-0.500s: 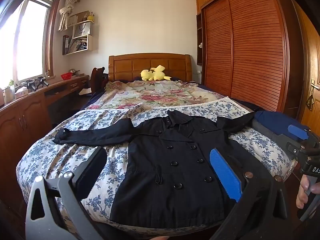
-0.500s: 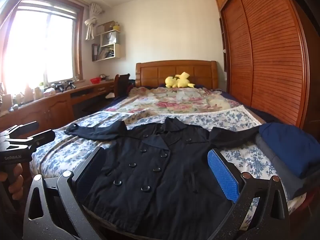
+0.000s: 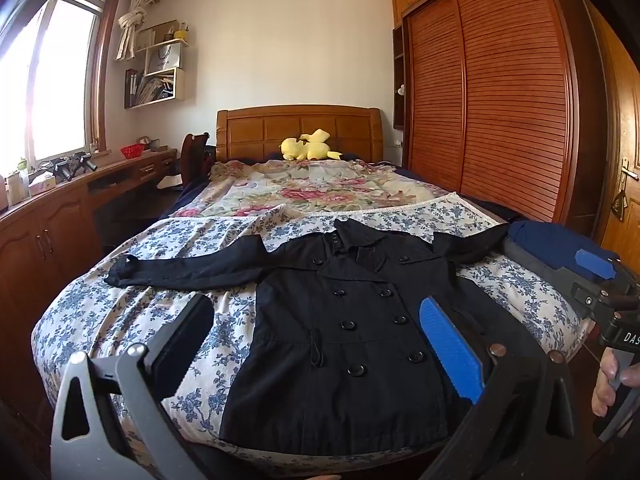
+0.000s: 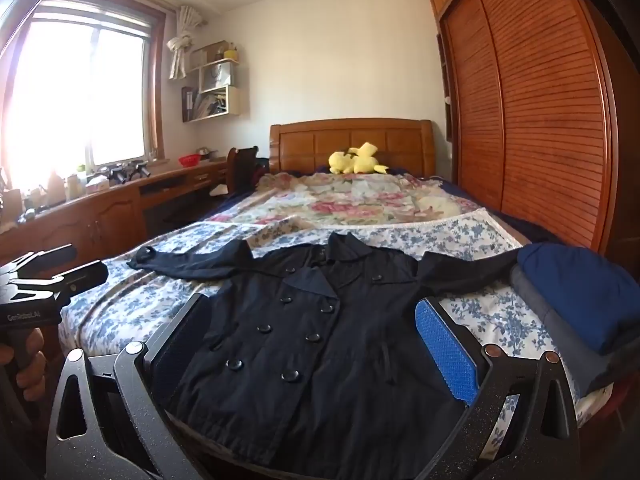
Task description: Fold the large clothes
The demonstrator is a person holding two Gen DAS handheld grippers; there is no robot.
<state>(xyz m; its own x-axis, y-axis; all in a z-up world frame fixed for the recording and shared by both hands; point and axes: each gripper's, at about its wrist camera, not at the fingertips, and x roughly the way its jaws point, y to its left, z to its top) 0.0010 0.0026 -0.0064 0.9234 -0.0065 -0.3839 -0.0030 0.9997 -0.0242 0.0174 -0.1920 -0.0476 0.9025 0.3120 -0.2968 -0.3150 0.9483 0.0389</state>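
Observation:
A black double-breasted coat (image 3: 344,320) (image 4: 320,328) lies flat, front up, on the blue-flowered bedspread (image 3: 132,312) (image 4: 132,304), sleeves spread to both sides. Its right sleeve end runs under the folded clothes. My left gripper (image 3: 316,344) hovers open above the coat's lower part, nothing between its fingers. My right gripper (image 4: 312,344) is open too, held over the coat's hem. In the left wrist view the right gripper (image 3: 600,276) shows at the right edge, held by a hand (image 3: 612,380). The left gripper (image 4: 48,276) shows at the left edge of the right wrist view.
A stack of folded blue and grey clothes (image 3: 556,248) (image 4: 580,300) sits at the bed's right edge. A yellow plush toy (image 3: 308,150) lies by the wooden headboard (image 3: 296,128). A wardrobe (image 3: 500,100) stands right of the bed, a desk (image 3: 60,208) left.

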